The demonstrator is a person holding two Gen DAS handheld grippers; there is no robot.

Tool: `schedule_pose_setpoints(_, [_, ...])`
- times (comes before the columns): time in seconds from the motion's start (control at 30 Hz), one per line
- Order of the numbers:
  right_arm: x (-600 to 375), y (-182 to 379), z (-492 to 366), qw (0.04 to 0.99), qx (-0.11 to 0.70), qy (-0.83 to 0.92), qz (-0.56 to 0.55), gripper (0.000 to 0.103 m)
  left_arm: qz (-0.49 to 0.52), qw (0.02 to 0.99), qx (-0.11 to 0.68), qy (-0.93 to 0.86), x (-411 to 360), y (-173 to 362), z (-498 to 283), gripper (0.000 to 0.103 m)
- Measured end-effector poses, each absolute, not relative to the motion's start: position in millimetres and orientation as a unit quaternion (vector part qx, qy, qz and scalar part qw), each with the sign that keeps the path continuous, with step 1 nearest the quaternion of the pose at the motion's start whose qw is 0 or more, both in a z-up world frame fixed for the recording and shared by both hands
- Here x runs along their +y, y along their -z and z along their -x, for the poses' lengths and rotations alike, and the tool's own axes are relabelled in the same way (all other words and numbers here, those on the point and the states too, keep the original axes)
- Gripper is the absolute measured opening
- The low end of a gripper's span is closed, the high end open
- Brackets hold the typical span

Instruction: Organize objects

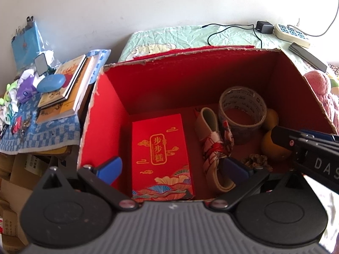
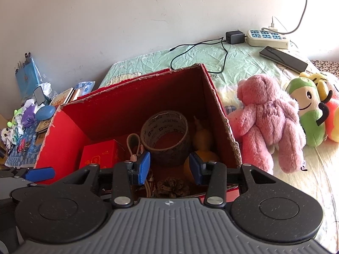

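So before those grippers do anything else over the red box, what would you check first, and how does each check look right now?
1. Left gripper open and holding nothing: ok.
2. Right gripper open and holding nothing: ok.
3. Red box top open: ok.
4. Free floor space in the box between the red packet and the tape roll: not ok, the slipper fills it.
5. Pink teddy outside the box, unobstructed on the bed: ok.
6. Right gripper low near the yellow gourd, whether touching: cannot tell.
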State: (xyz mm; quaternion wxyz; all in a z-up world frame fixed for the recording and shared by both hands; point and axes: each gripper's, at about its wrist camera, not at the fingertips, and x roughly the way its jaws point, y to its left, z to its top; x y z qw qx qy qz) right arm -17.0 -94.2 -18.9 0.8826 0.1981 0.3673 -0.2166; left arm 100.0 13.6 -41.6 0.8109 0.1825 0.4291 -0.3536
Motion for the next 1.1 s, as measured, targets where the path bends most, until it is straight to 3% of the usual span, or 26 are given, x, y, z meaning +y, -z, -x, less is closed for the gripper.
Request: schedule_pose_setpoints(1.1, [-96.5,20.0,13.1,0.883,0.364,0.229,-0.187,0.046,-0.176,0.814,0.434,0.344,10.7,48.4,-105.3,0.103])
